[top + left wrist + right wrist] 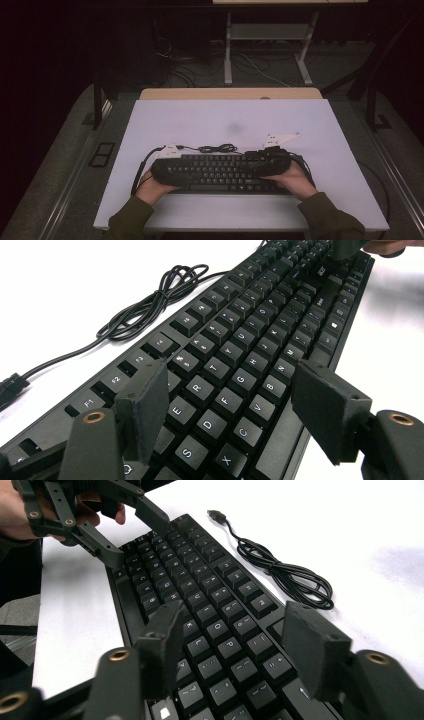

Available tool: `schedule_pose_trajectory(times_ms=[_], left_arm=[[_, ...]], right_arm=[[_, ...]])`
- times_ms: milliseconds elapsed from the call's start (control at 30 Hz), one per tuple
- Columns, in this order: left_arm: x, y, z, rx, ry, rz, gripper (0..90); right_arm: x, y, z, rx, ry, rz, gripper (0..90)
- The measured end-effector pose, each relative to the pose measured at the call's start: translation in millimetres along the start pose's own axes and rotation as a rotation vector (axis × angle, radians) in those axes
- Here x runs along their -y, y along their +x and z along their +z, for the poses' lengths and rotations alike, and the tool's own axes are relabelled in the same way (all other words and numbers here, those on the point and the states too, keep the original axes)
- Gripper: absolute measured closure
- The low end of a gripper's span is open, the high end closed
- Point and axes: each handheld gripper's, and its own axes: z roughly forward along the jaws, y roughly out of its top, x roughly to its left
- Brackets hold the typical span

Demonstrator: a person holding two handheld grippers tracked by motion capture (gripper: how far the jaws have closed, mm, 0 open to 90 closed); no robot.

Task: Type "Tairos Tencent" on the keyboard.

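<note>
Left gripper view shows the left claw (232, 405) apart over the keyboard (240, 355), as the right claw (235, 645) is, so the next move, a lift, calls for clamping both ends.

A: What is hidden in the high view?

B: Both ends of the keyboard (220, 172) are covered by the hands and their hand-held grippers, so the jaws cannot be made out there. The key legends are too small to be read.

A: And in the gripper views?

B: The keyboard is cut off by the bottom edge in both. The cable (145, 307) is cut off at the left edge of the left gripper view.
</note>
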Motion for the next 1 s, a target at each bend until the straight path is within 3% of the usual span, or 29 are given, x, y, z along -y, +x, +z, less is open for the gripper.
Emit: schedule_pose_trajectory(times_ms=[633, 1000], left_arm=[[0.7, 3.6, -2.8, -0.018, -0.004, 0.007, 27.4], [1.1, 5.4, -4.7, -0.027, -0.007, 0.0, 27.4]], right_arm=[[21.1, 1.8, -17.0, -0.015, 0.069, -0.023, 88.0], [32.2, 3.5, -16.0, -0.029, 0.121, -0.032, 89.1]])
